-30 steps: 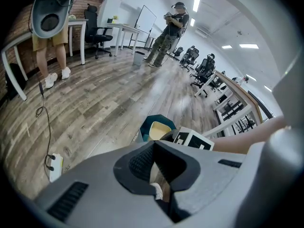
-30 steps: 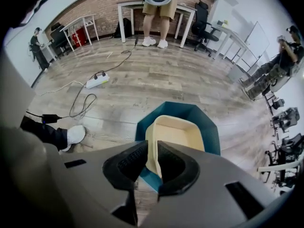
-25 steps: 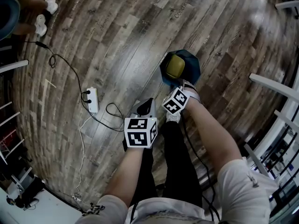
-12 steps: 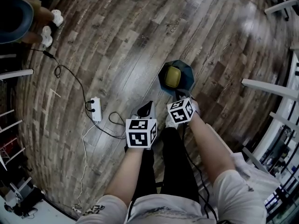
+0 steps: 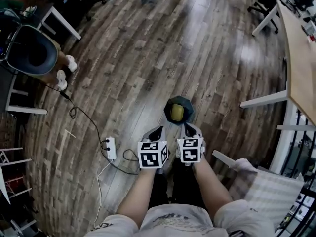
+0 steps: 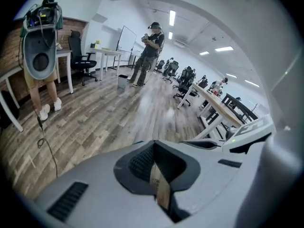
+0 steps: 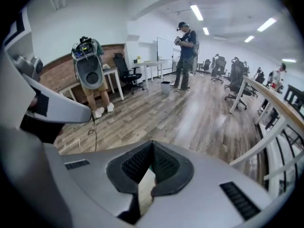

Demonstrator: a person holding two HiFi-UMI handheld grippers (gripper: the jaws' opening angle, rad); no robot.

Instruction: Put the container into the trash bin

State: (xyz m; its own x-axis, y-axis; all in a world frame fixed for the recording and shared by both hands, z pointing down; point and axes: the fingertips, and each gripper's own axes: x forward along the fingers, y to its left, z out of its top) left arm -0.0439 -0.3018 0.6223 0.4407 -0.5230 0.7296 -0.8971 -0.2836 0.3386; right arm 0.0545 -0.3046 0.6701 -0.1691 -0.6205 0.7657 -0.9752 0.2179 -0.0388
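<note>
1. In the head view, the trash bin [image 5: 186, 104], dark teal with a faceted rim, stands on the wooden floor [image 5: 148, 48]. It is near the middle of the stretch we can see and just ahead of both grippers.
2. The container [image 5: 177, 112], olive-yellow, sits inside the trash bin, with the bin's wall around it on every side.
3. From above we see one rounded, rectangular face of the container. Its longer side runs away from us toward the far edge of the floor, and its shorter side runs across. We cannot tell whether it stands upright or lies flat in there.
4. The left gripper [image 5: 155, 135] is held above the floor on the near-left of the bin, apart from it, pointing forward and down. In the left gripper view [image 6: 153, 158] its fingers are closed tip to tip with nothing between them.
5. The right gripper [image 5: 191, 132] hangs beside the left one, on the near side of the bin and clear of its rim. In the right gripper view [image 7: 152, 165] its fingers are pressed together and hold nothing.
6. A white power strip [image 5: 110, 148] lies on the floor left of the left gripper, well apart from the bin.
7. A light wooden bench [image 5: 298, 58] runs along the right edge of the floor.
8. A person [image 6: 151, 46] stands far across the floor.
</note>
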